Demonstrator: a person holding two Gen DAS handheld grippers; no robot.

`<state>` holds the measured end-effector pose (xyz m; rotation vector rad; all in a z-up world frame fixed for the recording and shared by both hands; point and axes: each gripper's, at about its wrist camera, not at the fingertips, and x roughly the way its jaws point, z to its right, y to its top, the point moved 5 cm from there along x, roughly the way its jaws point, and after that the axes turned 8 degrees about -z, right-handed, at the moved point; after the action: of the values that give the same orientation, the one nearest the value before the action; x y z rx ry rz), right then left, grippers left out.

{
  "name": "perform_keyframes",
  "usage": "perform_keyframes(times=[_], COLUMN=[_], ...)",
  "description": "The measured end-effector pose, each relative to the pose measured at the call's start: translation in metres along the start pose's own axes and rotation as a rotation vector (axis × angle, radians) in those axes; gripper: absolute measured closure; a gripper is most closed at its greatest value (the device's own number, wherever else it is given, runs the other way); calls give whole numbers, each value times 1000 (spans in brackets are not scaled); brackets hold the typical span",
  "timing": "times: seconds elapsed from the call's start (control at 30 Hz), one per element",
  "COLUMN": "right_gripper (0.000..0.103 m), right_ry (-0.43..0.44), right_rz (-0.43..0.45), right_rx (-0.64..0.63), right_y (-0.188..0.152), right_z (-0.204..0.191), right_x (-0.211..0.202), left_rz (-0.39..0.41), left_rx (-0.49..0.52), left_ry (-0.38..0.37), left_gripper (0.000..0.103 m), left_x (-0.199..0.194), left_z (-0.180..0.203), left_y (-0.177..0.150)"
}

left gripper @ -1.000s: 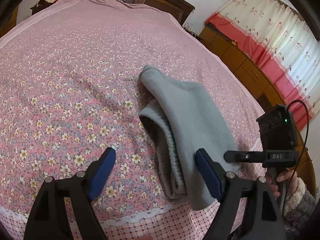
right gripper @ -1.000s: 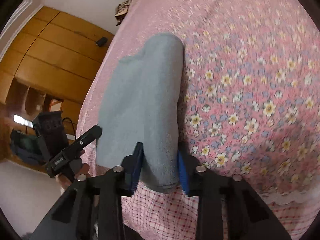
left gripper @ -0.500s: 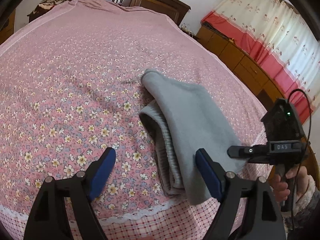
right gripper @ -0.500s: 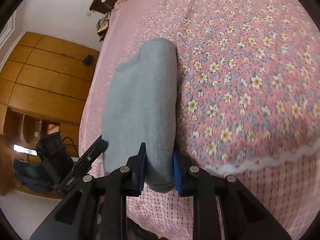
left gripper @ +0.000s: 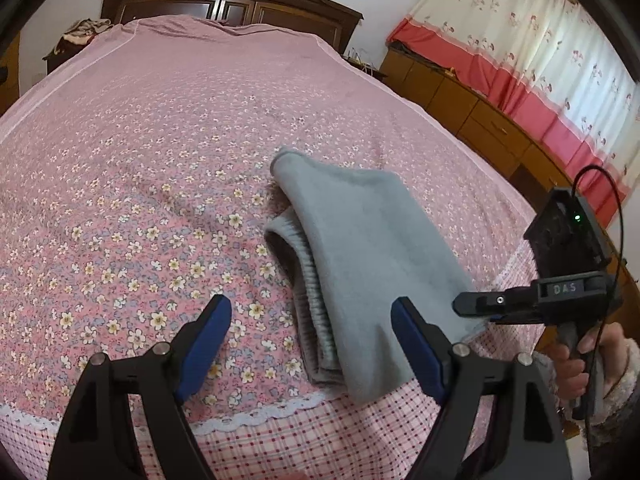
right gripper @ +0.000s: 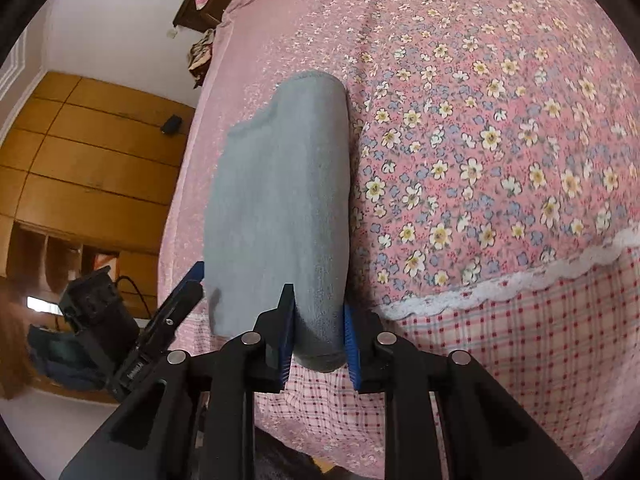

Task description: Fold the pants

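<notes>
Right gripper (right gripper: pixel 318 330) jaws pinching the folded pants (right gripper: pixel 280 200); left gripper (left gripper: pixel 310 338) jaws spread, hovering. Looks like final tidy-up. Next, I'd let go

I see the pants (left gripper: pixel 360 248) as a grey, fleecy bundle folded into a thick, narrow stack near the foot edge of the bed (left gripper: pixel 160 160). The ribbed waistband peeks out along the left side under the smooth top layer. One near corner hangs slightly past the bed's lace trim. From my right wrist view, the pants (right gripper: pixel 280 200) look rounded along the fold.
</notes>
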<state>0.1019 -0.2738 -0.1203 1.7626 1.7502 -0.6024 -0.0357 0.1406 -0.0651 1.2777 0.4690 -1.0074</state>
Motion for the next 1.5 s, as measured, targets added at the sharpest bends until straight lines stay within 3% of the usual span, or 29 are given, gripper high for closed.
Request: perform_keyframes(times=[0.13, 0.27, 0.33, 0.4, 0.47, 0.6, 0.8, 0.93, 1.07, 1.2, 1.37, 1.5], right_gripper=[81, 72, 62, 32, 16, 6, 0, 0, 0, 0, 0, 0], right_ry=[-45, -2, -25, -71, -122, -148, -307, -468, -590, -593, -479, -593], right_rz=[-11, -1, 72, 161, 262, 361, 448, 448, 474, 519, 534, 529], right_rx=[-52, -40, -100, -191, -253, -294, -477, -640, -696, -592, -479, -505], right_y=[-2, 9, 11, 9, 3, -7, -29, -56, -83, -104, -119, -112], right_z=[0, 3, -3, -15, -25, -34, -76, -100, -111, -98, -72, -67], right_x=[-2, -10, -32, -55, -78, -110, -151, -163, -148, -121, -84, -64], left_rz=[-5, 21, 52, 76, 88, 151, 270, 297, 286, 273, 235, 219], left_rx=[28, 56, 83, 99, 92, 102, 196, 218, 183, 132, 31, 37], left_ry=[25, 56, 71, 85, 88, 104, 224, 223, 210, 291, 249, 275], left_gripper=[18, 18, 16, 14, 14, 13, 2, 0, 0, 0, 0, 0], left_x=[0, -12, -21, -28, -30, -49, -102, -124, -120, -99, -75, -66], left_z=[3, 5, 8, 12, 14, 27, 59, 69, 67, 51, 28, 24], left_y=[-4, -3, -1, 4, 11, 18, 9, -3, -17, -37, -66, -77])
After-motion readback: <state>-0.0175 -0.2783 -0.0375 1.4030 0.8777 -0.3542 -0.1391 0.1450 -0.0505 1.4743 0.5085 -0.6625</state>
